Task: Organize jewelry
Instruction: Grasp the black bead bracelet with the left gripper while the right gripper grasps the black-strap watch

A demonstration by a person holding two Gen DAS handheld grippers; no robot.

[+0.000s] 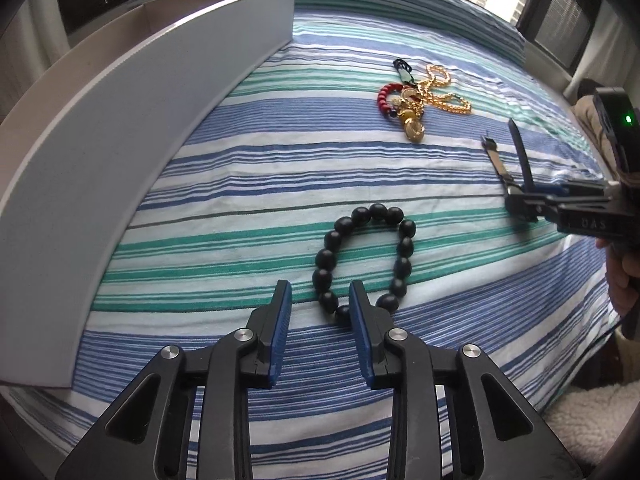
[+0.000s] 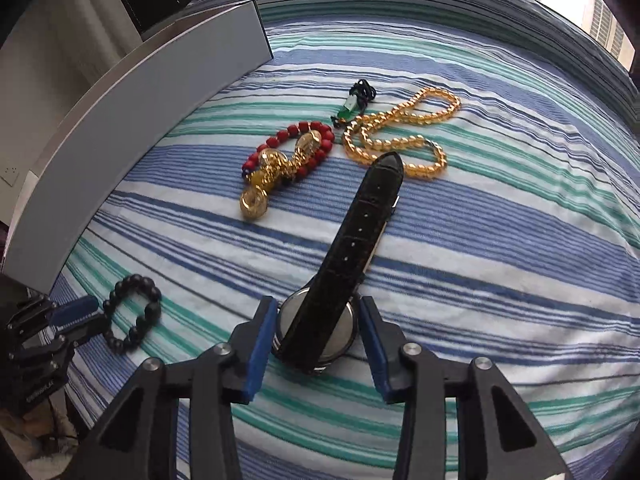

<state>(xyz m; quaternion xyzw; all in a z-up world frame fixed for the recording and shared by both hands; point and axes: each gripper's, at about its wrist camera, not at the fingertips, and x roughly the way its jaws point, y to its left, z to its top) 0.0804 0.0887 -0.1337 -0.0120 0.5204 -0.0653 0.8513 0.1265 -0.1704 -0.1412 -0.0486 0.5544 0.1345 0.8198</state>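
Observation:
A black bead bracelet (image 1: 366,258) lies on the striped bedspread; my left gripper (image 1: 320,292) is open with its right finger at the bracelet's near edge. The bracelet also shows in the right wrist view (image 2: 134,314), beside the left gripper (image 2: 78,316). A watch with a black strap (image 2: 360,232) lies between the open fingers of my right gripper (image 2: 318,308), its round case (image 2: 286,320) between the pads. In the left wrist view the right gripper (image 1: 516,200) sits at the watch (image 1: 498,164). A red bead bracelet (image 2: 292,148), gold charms (image 2: 276,172), amber bead necklace (image 2: 400,136) and green pendant (image 2: 352,106) lie beyond.
A long grey-white open box (image 1: 132,120) stands along the left side of the bed, also in the right wrist view (image 2: 132,116). The striped bedspread (image 1: 280,168) covers the surface. A window with buildings lies beyond the far edge. A fleecy blanket (image 1: 592,420) is at lower right.

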